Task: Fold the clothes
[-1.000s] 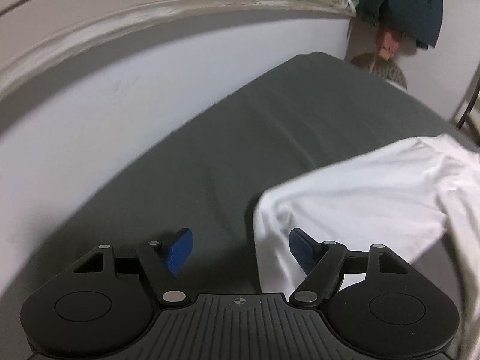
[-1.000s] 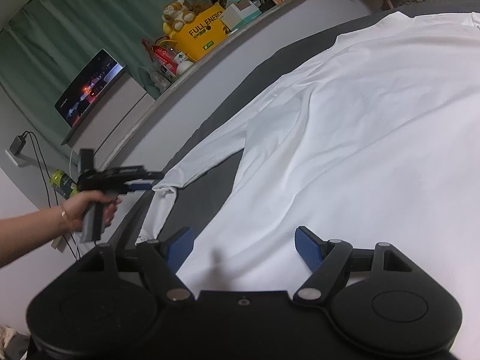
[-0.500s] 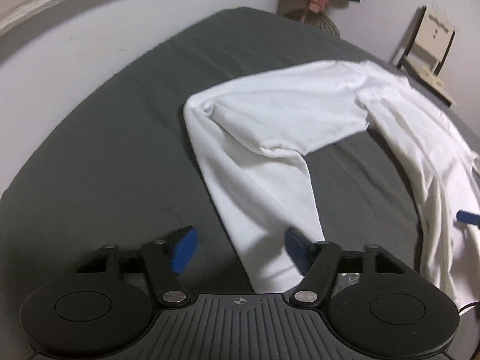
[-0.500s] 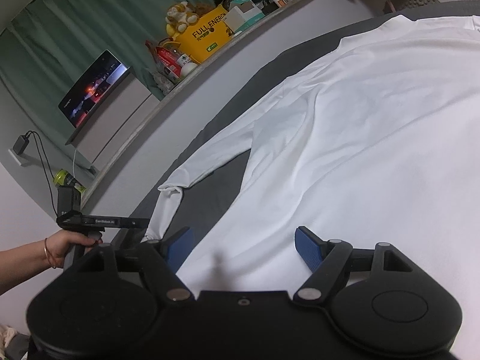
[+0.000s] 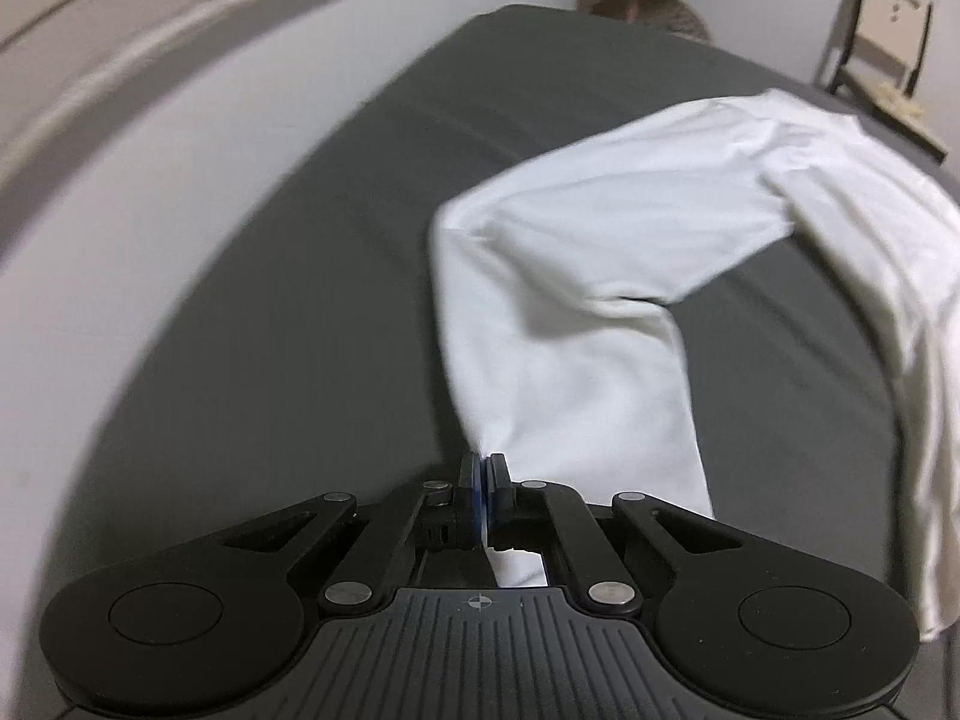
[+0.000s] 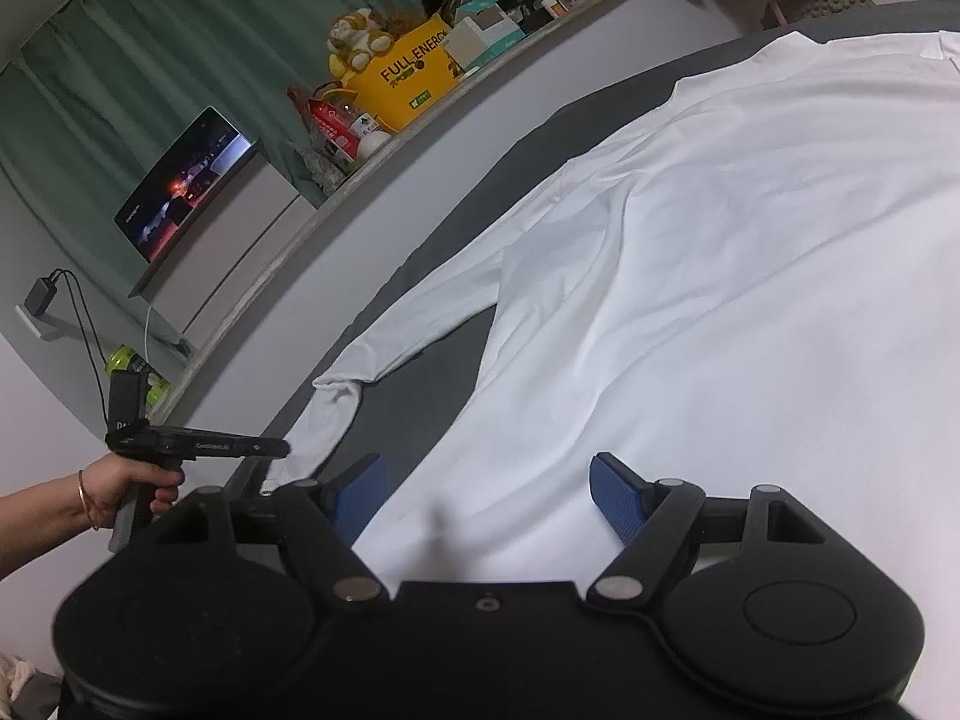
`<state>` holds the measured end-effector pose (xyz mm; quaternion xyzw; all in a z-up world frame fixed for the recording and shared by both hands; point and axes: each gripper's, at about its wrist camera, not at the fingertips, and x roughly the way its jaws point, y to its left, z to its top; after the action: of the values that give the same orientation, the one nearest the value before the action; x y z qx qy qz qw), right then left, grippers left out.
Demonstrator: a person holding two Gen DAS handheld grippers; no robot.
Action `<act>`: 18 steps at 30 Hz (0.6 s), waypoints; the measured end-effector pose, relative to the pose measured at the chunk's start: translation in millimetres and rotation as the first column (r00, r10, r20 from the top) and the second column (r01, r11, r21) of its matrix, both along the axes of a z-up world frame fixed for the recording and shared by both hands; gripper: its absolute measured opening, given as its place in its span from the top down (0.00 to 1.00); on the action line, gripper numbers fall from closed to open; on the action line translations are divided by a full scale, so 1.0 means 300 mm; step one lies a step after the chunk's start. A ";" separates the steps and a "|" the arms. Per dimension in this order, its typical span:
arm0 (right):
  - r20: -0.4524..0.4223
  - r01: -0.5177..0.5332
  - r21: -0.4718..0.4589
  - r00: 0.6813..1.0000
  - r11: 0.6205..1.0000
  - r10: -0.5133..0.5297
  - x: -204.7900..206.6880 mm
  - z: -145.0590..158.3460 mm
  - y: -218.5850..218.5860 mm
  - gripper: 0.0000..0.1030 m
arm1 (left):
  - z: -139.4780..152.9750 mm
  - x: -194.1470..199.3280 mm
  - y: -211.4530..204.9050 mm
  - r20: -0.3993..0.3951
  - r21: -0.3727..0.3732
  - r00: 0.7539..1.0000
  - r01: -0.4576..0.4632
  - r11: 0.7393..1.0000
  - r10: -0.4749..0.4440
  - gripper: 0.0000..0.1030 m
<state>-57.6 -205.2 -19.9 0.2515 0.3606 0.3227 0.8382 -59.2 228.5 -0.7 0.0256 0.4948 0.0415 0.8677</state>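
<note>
Left wrist view: the left gripper (image 5: 482, 468) has its 2 blue pads pressed together on the cuff end of the white shirt's sleeve (image 5: 576, 324), the cloth bunched into a point where it enters the pads. Ahead of the tool the sleeve runs up and away, bends sharply, then crosses to the right to join the rest of the shirt, which hangs in folds along the right edge. To the left of the tool and under the sleeve lies the dark grey bed sheet (image 5: 288, 324), with a pale wall panel beyond it.

Right wrist view: the right gripper (image 6: 489, 495) has its 2 blue pads spread wide, with nothing pinched; the white shirt (image 6: 750, 276) lies flat on the sheet ahead of it and between the pads. Far to its left, a hand (image 6: 123, 489) with a bracelet holds the left gripper at the sleeve's end.
</note>
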 end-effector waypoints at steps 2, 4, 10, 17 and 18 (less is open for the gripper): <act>0.004 -0.003 0.000 1.000 1.000 0.003 -0.003 0.002 0.001 0.28 | 0.021 0.009 0.050 -0.018 0.074 1.000 -0.011 0.997 0.013 0.98; 0.005 -0.008 -0.005 1.000 1.000 0.008 -0.003 0.002 0.004 0.28 | 0.044 0.026 0.101 -0.033 0.144 0.999 -0.027 0.989 0.032 0.98; -0.005 -0.018 -0.018 1.000 1.000 0.018 0.002 -0.008 0.013 0.28 | 0.058 0.107 0.163 -0.080 0.302 0.997 0.001 0.953 0.024 0.98; -0.013 -0.024 -0.034 1.000 0.999 0.023 0.004 -0.017 0.018 0.28 | 0.003 0.160 0.235 -0.114 0.386 0.988 -0.054 0.921 0.106 0.98; -0.013 -0.025 -0.035 1.000 0.999 0.025 0.004 -0.017 0.019 0.28 | 0.003 0.155 0.254 -0.106 0.361 0.986 -0.080 0.929 0.126 0.98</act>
<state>-56.4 -199.5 -24.9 0.2342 0.3745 0.3251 0.8362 -12.7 304.8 0.2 0.1585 0.5339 0.1738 0.8122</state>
